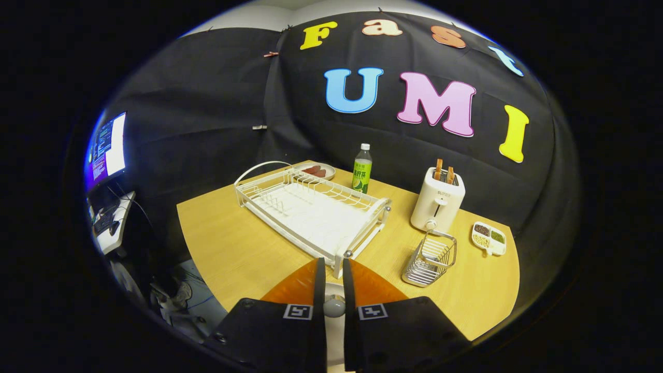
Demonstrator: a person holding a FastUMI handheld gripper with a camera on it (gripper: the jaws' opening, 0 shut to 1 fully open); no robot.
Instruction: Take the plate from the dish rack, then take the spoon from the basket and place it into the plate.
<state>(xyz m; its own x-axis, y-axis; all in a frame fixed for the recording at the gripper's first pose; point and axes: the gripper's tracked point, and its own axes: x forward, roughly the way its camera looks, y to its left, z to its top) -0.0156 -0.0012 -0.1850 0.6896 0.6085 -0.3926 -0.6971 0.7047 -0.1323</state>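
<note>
Tongs [333, 262] tight on spoon [334, 306] over orange plate [295, 287], brand-marked toaster [437, 199] beyond

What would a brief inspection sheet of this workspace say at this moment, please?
Surface: wooden table, tidy.
Job's things: orange plate under the fingers; pale rounded piece, likely the spoon, between them; dish rack and basket look empty.
Clutter: toaster, bottle, snack plate, divided dish.
Grippers: gripper nearly closed; grip unconfirmed.
Cables: tangle beside the table.
Surroundings: monitor, black cloth wall.
</note>
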